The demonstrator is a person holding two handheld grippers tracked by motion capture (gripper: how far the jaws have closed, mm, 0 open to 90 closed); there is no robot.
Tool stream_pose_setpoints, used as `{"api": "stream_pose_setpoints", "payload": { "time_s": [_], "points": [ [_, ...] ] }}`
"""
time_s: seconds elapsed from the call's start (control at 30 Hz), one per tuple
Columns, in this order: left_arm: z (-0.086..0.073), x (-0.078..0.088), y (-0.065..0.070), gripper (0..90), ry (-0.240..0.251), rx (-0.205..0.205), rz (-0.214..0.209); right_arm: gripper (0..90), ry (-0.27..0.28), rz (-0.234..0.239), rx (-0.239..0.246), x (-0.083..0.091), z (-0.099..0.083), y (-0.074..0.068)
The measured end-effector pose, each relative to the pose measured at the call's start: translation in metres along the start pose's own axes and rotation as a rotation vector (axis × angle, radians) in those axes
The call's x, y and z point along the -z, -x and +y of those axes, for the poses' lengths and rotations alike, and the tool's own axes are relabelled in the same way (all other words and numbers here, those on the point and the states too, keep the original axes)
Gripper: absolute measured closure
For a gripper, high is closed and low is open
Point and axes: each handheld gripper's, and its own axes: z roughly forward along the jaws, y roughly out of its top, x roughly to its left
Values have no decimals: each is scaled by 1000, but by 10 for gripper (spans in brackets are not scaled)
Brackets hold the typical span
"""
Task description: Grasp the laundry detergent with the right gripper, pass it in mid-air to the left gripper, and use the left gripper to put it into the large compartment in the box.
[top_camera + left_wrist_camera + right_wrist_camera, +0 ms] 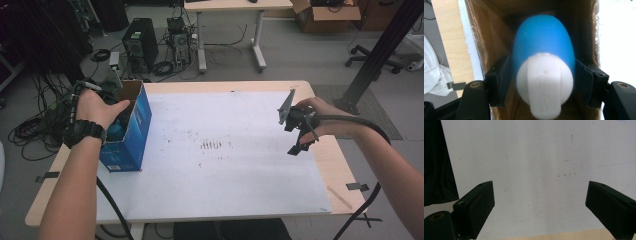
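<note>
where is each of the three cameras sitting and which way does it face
High view: above the person's side, looking forward and down on the table; both forearms enter from the bottom, the left gripper at the blue box, the right gripper over the white sheet.
Left gripper view: rides the left gripper, looking into the box; its jaws flank a blue and white object.
Right gripper view: rides the right gripper, looking down at the sheet; jaws apart.
Shared: the high and left gripper views both show the box; the high and right gripper views share the sheet.

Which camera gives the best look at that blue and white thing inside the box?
The left gripper view: the blue and white object sits close up between the left gripper jaws, inside the cardboard box. The high view catches a blue sliver behind the hand.
</note>
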Motion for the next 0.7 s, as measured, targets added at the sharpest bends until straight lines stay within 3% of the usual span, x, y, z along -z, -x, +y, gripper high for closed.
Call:
{"api": "stream_pose_setpoints", "payload": {
  "time_s": [0.1, 0.43, 0.7],
  "points": [
    [0, 6, 0, 337, 9, -4, -9, 87, 4, 1, 11, 0, 0, 0],
    [-1, 36, 4, 308, 41, -41, 22, 87, 2, -4, 16, 4, 3, -3],
    [3, 57, 26, 255, 72, -113, 10, 88, 5, -9, 25, 5, 7, -3]
  ]
}}
